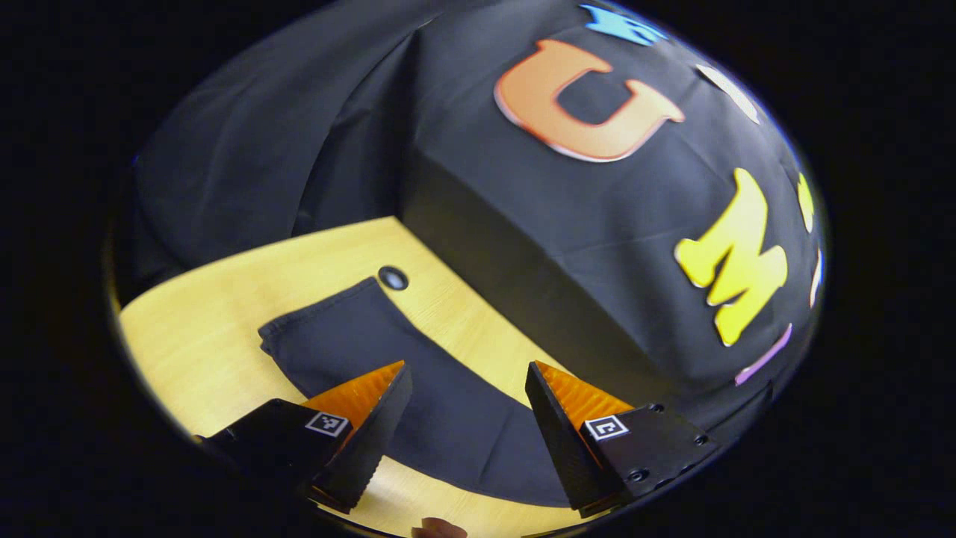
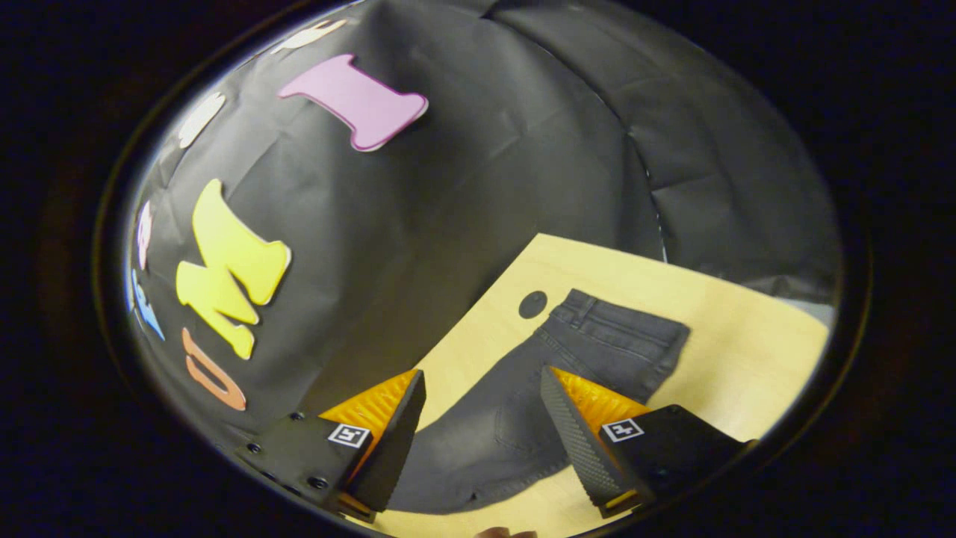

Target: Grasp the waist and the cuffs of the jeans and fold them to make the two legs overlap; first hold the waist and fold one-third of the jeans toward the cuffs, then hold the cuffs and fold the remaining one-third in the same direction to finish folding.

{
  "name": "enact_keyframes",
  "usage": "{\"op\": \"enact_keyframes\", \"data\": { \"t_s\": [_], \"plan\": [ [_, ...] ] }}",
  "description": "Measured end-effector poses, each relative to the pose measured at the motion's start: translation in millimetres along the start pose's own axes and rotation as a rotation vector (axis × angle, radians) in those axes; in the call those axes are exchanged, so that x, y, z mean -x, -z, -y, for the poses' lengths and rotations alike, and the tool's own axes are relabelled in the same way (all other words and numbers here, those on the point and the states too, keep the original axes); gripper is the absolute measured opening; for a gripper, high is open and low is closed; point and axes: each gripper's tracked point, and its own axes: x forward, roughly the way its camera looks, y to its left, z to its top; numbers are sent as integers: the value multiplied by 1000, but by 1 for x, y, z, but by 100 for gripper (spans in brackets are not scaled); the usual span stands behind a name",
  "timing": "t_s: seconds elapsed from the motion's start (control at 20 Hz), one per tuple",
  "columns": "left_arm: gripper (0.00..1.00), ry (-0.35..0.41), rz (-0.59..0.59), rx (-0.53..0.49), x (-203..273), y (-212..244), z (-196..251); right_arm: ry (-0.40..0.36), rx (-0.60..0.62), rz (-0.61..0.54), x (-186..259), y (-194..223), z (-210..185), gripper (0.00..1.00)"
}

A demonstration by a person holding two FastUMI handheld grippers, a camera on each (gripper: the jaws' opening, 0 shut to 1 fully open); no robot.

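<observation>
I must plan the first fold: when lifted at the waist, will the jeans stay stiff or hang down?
The jeans will probably hang limp: they lie flat on the table with soft creases. The waist looks thicker, so it may hold its shape better. Sliding seems possible on the smooth wood.

A light wooden desk (image 1: pixel 224 314) carries the dark jeans (image 1: pixel 448 418), which lie flat on it. In the right gripper view the waist end (image 2: pixel 627 332) lies toward the far part of the desk, near a round dark hole (image 2: pixel 532 304) in the desktop, with bare wood around the cloth.
</observation>
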Motion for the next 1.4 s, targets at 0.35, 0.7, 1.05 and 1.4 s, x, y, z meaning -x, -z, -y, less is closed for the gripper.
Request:
{"op": "enact_keyframes", "data": {
  "t_s": [0.35, 0.7, 1.05, 1.4],
  "plan": [
    [100, 106, 177, -327, 134, 31, 90, 57, -14, 7, 74, 5, 48, 97],
    [97, 211, 305, -597, 226, 71, 156, 76, -104, -25, 72, 17, 101, 96],
    [98, 182, 262, -625, 245, 100, 161, 82, -297, -83, 8, 26, 132, 97],
    [98, 47, 255, -613, 248, 97, 150, 56, -374, -89, -58, 20, 142, 89]
  ]
}}
